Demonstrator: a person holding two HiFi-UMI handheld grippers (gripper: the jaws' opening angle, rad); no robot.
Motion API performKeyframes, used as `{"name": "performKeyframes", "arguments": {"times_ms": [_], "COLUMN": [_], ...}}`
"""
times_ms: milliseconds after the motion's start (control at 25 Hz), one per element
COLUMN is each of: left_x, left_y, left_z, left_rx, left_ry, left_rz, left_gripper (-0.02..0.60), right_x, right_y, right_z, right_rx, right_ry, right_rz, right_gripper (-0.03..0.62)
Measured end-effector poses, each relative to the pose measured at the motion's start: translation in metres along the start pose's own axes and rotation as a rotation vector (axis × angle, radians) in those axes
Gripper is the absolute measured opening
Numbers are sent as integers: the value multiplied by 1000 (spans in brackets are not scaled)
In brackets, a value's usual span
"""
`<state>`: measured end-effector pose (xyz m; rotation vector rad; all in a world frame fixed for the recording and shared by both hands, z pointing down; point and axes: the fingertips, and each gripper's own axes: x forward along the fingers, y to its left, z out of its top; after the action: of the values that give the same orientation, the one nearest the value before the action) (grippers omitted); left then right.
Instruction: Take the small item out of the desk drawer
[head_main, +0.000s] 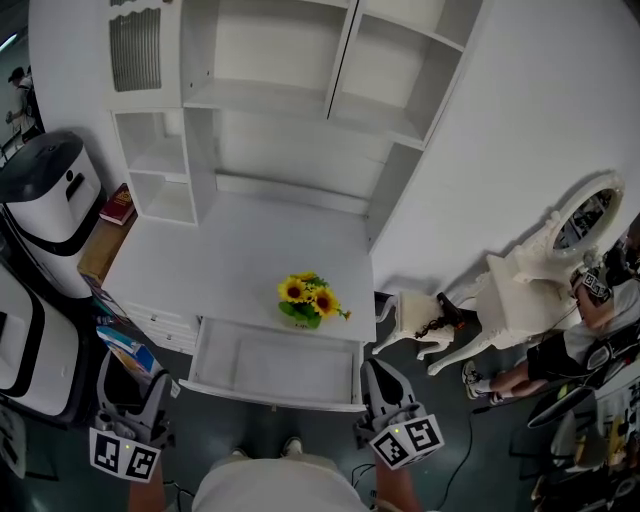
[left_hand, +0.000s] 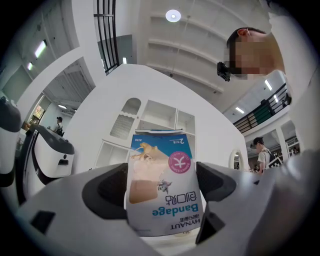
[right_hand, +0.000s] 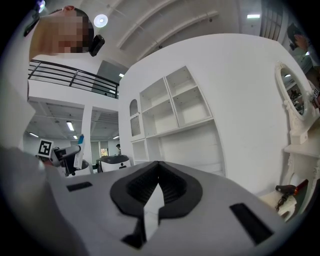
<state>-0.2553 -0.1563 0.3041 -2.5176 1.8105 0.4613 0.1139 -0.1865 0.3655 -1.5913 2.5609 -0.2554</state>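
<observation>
Box (left_hand: 161, 185) is already out of the drawer (head_main: 270, 362). It's pinched across its width in the left gripper (left_hand: 161, 175), jaws wide on it, down off the left front corner of the desk (head_main: 250, 250). The right gripper (right_hand: 159, 167) has its jaws closed on nothing. I'd hold that squeeze even so the thin card doesn't buckle or slip, and swing it clear of the open drawer front before setting it down.

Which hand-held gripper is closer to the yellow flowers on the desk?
Right. The right hand-held gripper is at the right front corner of the drawer, below the flowers; the left hand-held gripper is beyond its left end.
</observation>
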Motion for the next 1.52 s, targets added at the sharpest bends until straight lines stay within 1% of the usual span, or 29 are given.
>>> {"name": "performKeyframes", "arguments": {"times_ms": [200, 320, 720, 1040, 1240, 1520], "left_x": [1, 3, 2, 8, 11, 14], "left_y": [-1, -3, -3, -6, -7, -9], "left_z": [2, 4, 9, 12, 12, 13], "left_rx": [-2, -5, 5, -1, -5, -14], "left_ry": [-23, -37, -35, -52, -64, -74], "left_rz": [-13, -21, -29, -41, -47, -55], "left_gripper": [433, 433, 433, 434, 433, 434], "right_x": [7, 6, 6, 4, 3, -1], "right_y": [13, 16, 18, 15, 15, 11], "right_z": [-4, -10, -16, -14, -14, -9], "right_rx": [0, 10, 38, 34, 6, 0], "right_ry": [-6, -3, -13, -22, -18, -25], "right_rz": [24, 23, 19, 11, 11, 0], "right_gripper": [11, 11, 11, 11, 11, 11]}}
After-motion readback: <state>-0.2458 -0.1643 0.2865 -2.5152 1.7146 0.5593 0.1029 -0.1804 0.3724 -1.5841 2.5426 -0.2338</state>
